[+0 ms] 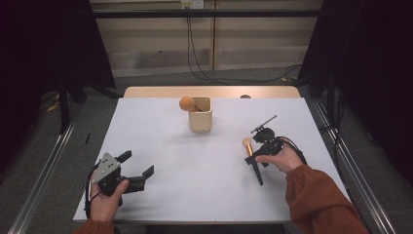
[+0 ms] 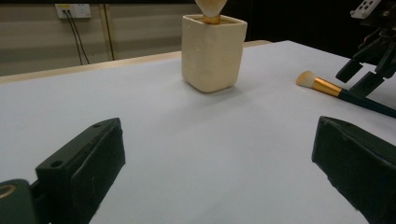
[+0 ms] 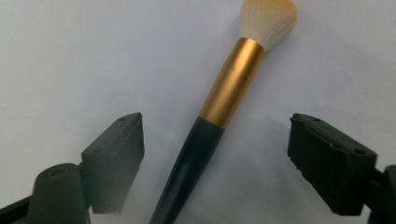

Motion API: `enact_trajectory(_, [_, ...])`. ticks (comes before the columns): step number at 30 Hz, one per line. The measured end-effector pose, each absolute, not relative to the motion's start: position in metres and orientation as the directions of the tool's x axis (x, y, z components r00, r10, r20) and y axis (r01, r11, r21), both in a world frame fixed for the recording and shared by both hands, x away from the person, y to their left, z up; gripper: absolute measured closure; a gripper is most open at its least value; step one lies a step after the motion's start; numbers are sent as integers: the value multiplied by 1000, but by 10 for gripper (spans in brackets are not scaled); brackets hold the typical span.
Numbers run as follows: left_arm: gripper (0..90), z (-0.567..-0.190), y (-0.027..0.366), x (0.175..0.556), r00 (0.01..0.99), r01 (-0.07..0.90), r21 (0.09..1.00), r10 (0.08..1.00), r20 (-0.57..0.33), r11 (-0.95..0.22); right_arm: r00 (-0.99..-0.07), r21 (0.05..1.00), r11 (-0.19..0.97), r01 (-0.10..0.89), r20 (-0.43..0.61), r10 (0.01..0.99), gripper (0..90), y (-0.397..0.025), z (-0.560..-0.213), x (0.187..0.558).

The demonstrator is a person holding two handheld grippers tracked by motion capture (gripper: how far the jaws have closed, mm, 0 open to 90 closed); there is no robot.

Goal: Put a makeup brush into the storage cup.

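Note:
A makeup brush with a pale head, gold ferrule and dark handle lies flat on the white table at the right. My right gripper hovers open over it. In the right gripper view the jaws straddle the brush just below the ferrule without touching it, and the right gripper holds nothing. My left gripper rests open and empty at the front left, its jaws wide apart. A cream square cup stands at the back centre with a round-headed brush in it.
From the left gripper view the cup stands ahead, with the lying brush and the other gripper off to its right. A wooden strip borders the table's far edge. Dark curtains and cables lie beyond.

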State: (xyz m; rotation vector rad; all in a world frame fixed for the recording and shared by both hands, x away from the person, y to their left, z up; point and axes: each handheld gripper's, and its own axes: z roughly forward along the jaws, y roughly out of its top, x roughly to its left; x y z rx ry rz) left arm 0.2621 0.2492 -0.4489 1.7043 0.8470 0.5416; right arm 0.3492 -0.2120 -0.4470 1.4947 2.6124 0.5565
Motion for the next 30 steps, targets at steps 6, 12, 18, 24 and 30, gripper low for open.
enact_trajectory(6, [30, -450, 250, 262, 628, 268, 953, 776, -62, -141, -524, 300, 477, 826, 97, 846, 279, -204, -448, 352])
enact_trajectory(12, [30, -450, 250, 262, 632, 270, 952, 773, -61, -145, -518, 252, 485, 838, 85, 851, 382, -199, -452, 355])
enact_trajectory(18, [30, -450, 249, 262, 632, 270, 952, 772, -60, -147, -526, 243, 503, 830, 36, 850, 428, -194, -454, 354])
enact_trajectory(24, [30, -450, 249, 262, 635, 271, 951, 770, -61, -148, -518, 226, 501, 835, 21, 855, 447, -191, -453, 354])
enact_trajectory(30, [30, -450, 249, 262, 635, 275, 951, 770, -66, -145, -517, 202, 502, 841, 26, 856, 513, -190, -452, 357])
